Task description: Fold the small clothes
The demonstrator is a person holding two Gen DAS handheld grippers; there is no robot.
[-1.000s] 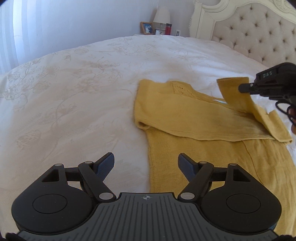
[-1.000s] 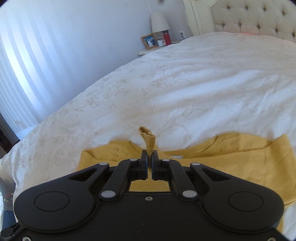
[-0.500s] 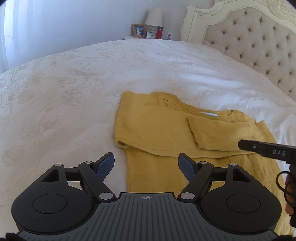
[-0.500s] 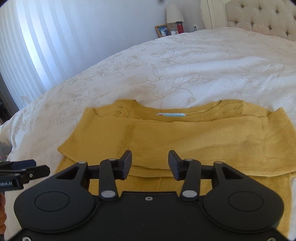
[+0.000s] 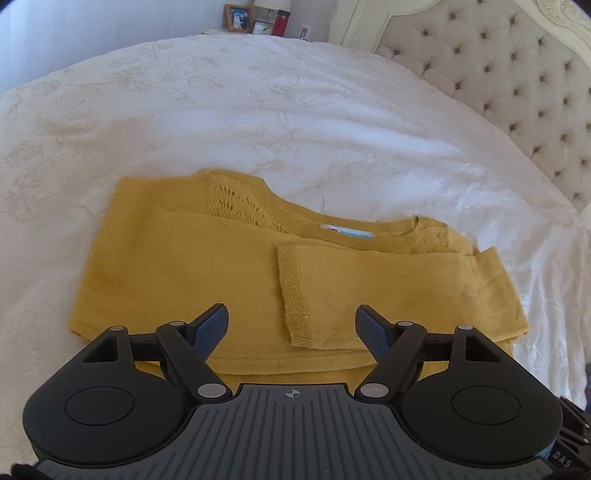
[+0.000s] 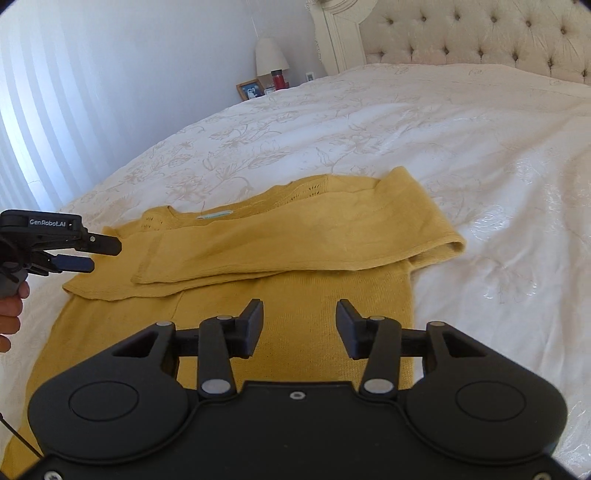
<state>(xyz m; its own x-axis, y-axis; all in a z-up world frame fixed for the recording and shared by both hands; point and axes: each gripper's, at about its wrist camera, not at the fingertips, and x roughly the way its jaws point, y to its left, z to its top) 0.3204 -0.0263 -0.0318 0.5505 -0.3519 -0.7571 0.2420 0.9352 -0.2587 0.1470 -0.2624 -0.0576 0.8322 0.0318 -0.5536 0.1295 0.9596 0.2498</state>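
Observation:
A mustard-yellow knit sweater (image 5: 207, 273) lies flat on the white bedspread, both sleeves folded across its chest; it also shows in the right wrist view (image 6: 295, 236). The top sleeve's ribbed cuff (image 5: 291, 291) lies just ahead of my left gripper (image 5: 291, 325), which is open and empty above the sweater. My right gripper (image 6: 299, 325) is open and empty over the sweater's lower body. The left gripper also shows at the left of the right wrist view (image 6: 99, 254), hovering over the sweater's left edge.
The white embroidered bedspread (image 5: 295, 110) surrounds the sweater. A tufted cream headboard (image 5: 517, 74) stands at the right. A nightstand at the back holds a picture frame (image 5: 238, 18), a lamp (image 6: 271, 57) and a red container (image 5: 282, 22).
My right gripper laid the sleeve it held across the sweater, opened and drew back. My left gripper moved in over the sweater.

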